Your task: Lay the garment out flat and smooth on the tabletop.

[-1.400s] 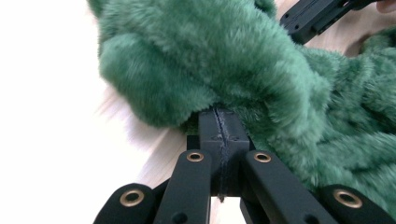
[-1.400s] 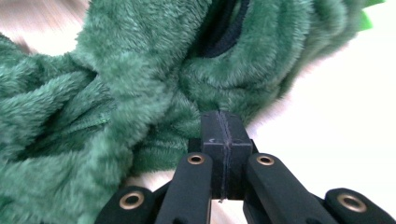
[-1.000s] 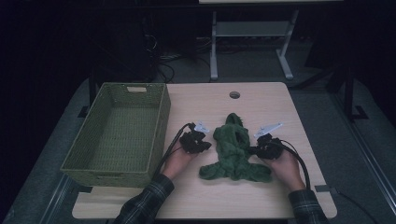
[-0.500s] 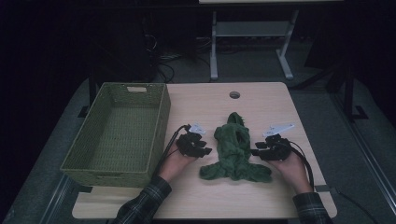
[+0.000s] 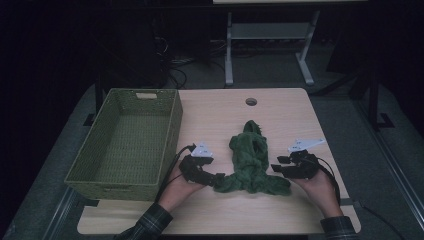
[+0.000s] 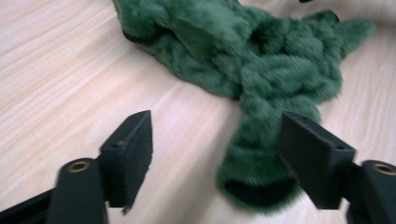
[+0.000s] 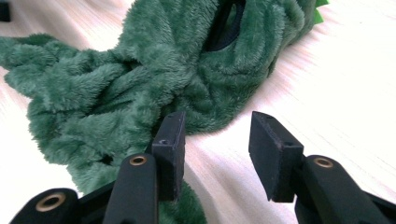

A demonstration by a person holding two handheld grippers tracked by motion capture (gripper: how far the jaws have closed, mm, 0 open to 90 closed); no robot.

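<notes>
Reading the scene for print turns up none on the garment, the basket or the grippers. One green plush garment (image 5: 250, 162) lies on the wooden table (image 5: 220, 112), just right of one woven green basket (image 5: 127, 142). Its long axis runs away from the person: the hooded end points toward the round hole (image 5: 251, 102) at the table's far side, and the two sleeve ends splay left and right at the near edge. Two grippers flank it. The left gripper (image 6: 215, 156), between basket and garment, has just been opening; its jaws stand wide with a sleeve cuff lying between them, unpressed. The right gripper (image 7: 215, 149), on the garment's far side from the basket, has also just eased apart, with bare table between its jaws and plush beside one of them.
</notes>
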